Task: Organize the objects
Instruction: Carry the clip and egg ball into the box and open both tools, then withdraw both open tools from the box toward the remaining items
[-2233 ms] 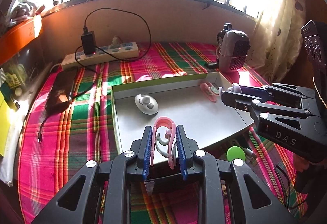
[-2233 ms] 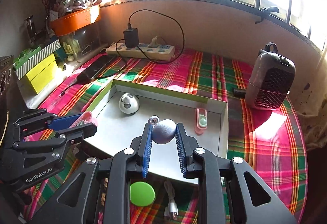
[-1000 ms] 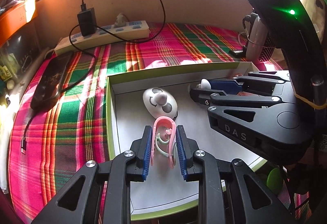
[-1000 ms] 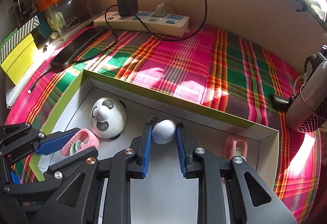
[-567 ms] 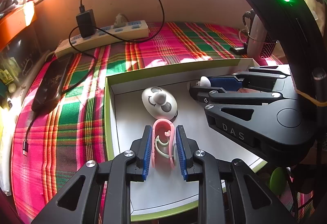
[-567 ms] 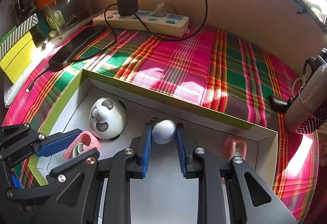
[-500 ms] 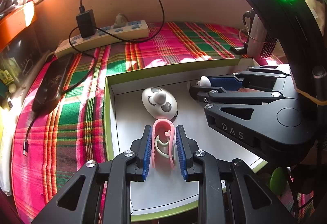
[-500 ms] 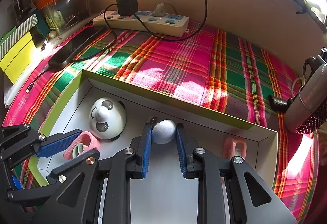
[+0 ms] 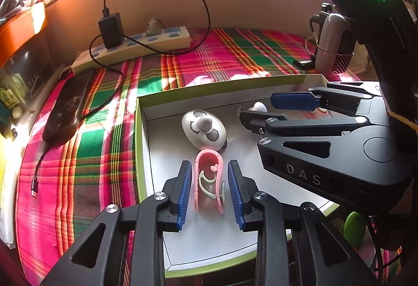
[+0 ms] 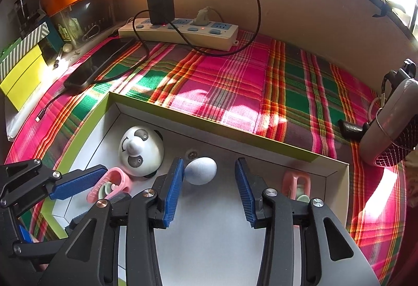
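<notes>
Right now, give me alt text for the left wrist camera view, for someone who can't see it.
The left gripper has just been opening around a pink clip that lies between its blue pads, inside a shallow green-rimmed box. A panda-faced white toy sits just beyond, and the right gripper reaches in from the right over a plaid cloth.

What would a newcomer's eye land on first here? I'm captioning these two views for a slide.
Likely the loud pink-and-green plaid cloth, with a shallow white tray on it. In the tray, a panda-faced dome sits beside a pink clip lying between the left gripper's open jaws, and a pale egg-shaped ball lies between the right gripper's.
</notes>
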Motion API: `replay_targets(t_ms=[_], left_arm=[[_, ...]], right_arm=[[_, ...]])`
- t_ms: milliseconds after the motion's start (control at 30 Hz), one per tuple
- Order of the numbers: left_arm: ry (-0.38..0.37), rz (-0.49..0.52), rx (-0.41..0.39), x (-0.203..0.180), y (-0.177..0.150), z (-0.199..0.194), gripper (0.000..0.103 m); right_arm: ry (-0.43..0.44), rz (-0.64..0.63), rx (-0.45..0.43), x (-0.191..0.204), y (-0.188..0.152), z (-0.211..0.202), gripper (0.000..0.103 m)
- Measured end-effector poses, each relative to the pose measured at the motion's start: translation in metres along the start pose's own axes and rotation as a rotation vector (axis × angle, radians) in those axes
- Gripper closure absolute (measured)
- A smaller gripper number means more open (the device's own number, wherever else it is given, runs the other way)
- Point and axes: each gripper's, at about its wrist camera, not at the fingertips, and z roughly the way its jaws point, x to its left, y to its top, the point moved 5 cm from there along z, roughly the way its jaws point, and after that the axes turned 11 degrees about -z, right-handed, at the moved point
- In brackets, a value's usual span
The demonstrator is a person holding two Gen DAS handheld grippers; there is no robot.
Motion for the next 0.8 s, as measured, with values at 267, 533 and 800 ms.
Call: replay_targets(t_ms=[267,533,800], left_arm=[[0.003,-0.001,-0.032,-0.001,-0.001,-0.013,0.075],[-0.007,0.006,-0.059,-0.002,-0.006,-0.03,0.075],[-0.012,0.012,-0.084,-0.002,-0.015,-0.048,0.075]], right_arm=[[-0.004,0.035,-0.037,-0.004,-0.005,-0.019,0.06],[-0.018,0.053,-0.078,-0.003,-0.014,-0.045,0.06],[-0.029,0.081,-0.12,0.0,-0.031,-0.07,0.06]])
